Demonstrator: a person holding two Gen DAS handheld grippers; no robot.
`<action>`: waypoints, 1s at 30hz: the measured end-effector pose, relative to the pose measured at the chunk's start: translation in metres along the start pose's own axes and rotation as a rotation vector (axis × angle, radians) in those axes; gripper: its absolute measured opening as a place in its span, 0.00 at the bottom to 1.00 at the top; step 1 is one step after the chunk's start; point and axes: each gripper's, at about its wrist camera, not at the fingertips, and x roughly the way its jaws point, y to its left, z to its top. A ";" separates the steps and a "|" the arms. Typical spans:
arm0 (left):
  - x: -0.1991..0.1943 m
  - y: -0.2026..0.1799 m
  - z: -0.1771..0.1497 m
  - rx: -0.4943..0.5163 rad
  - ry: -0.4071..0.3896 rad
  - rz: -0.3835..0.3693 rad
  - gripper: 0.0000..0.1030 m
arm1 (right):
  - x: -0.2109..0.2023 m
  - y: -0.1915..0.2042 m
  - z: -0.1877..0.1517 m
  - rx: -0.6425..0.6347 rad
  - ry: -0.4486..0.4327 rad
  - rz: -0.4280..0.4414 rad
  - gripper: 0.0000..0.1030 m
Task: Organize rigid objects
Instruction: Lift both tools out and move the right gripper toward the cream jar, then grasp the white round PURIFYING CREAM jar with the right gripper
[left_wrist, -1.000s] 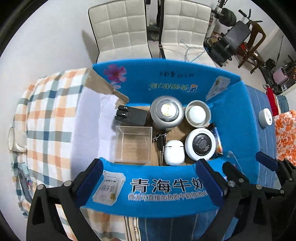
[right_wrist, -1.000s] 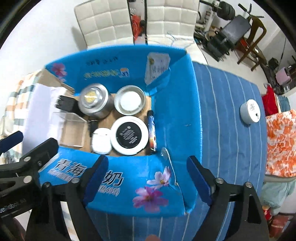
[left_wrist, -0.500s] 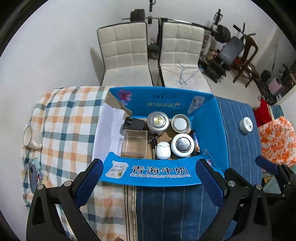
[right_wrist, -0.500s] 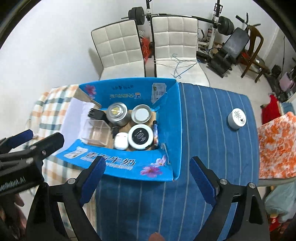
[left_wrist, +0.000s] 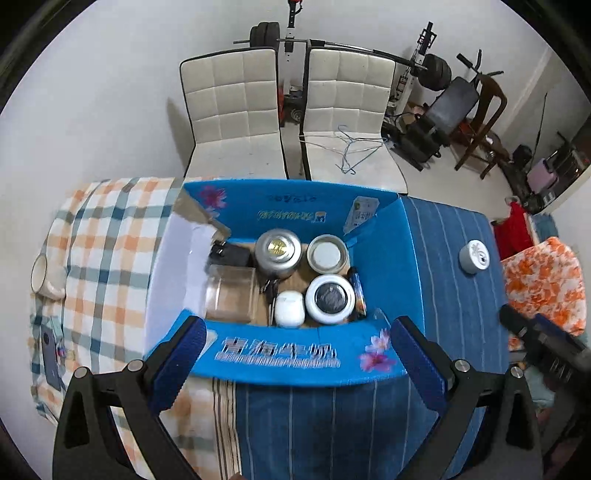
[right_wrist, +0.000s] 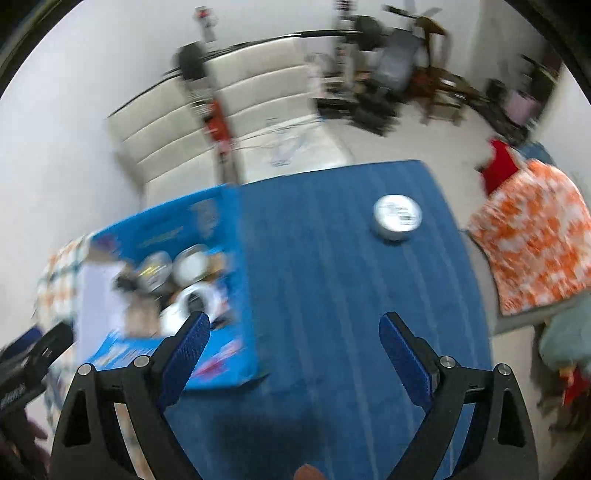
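Left gripper (left_wrist: 293, 363): we hold it spread, empty, above the box's near wall.
Right gripper (right_wrist: 294, 349): spread, empty, aimed at the blue cloth.
White tin (right_wrist: 397, 218): alone, far right on the cloth, well apart from the blue box (left_wrist: 384, 266), so likely our next pick.

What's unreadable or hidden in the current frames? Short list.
- Right wrist view: motion blur smears the blue box contents; single items cannot be told apart.
- Round tin on the blue cloth: label too blurred to read.
- Left wrist view: printing on the box's near flap is blurred; the small dark items beside the white case are too small to name.
- Mug: partly hidden over the table's left edge.
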 end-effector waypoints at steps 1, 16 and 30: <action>0.008 -0.008 0.004 0.004 -0.002 0.011 0.99 | 0.008 -0.015 0.007 0.036 -0.005 -0.023 0.92; 0.131 -0.080 0.056 0.013 0.125 0.044 1.00 | 0.183 -0.126 0.097 0.248 0.080 -0.116 0.92; 0.170 -0.092 0.073 0.019 0.181 0.076 1.00 | 0.280 -0.144 0.120 0.275 0.152 -0.153 0.72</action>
